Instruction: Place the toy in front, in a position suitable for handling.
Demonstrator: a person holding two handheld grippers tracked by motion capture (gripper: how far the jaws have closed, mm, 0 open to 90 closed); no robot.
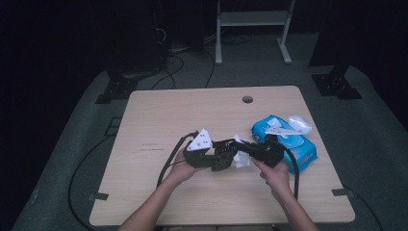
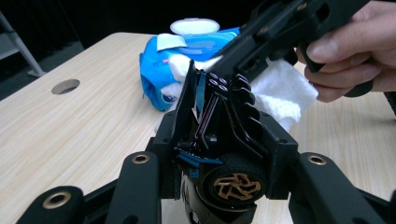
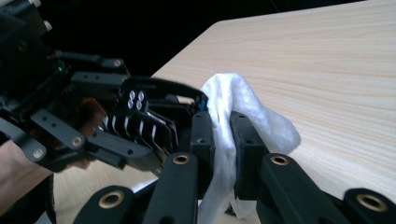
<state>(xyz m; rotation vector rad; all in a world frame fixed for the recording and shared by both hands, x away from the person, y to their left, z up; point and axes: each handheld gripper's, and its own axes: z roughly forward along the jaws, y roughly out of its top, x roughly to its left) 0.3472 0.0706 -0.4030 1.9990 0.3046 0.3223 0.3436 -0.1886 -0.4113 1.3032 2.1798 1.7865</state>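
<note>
Two handheld grippers meet over the middle of a pale wooden table point(image 1: 159, 125) in the high view, the left gripper point(image 1: 222, 156) and right gripper point(image 1: 252, 153) nose to nose with a white wipe point(image 1: 242, 160) between them; a blue wipes pack point(image 1: 288, 139) lies just beside the right hand, near the table's right edge. Bare wood stretches to the left and toward the far edge, leaving ample room to swing either hand that way.

From the left gripper view, its jaws are clamped on a black toy car point(image 2: 219, 154), held nose-up, gold wheel toward the camera, while the wipe point(image 2: 280, 88) presses against the car's far side and the pack point(image 2: 163, 70) sits close behind.

From the right gripper view, its jaws are pinched together on the folded wipe point(image 3: 224, 135), which bulges above the pads beside the car point(image 3: 140, 121).

Judged from here, the wipe could snag on the car's ribbed bodywork and drag free of the pinch, or a hard rub could twist the car in the left grip. A wide sweep rightward risks nudging the pack toward the edge.
</note>
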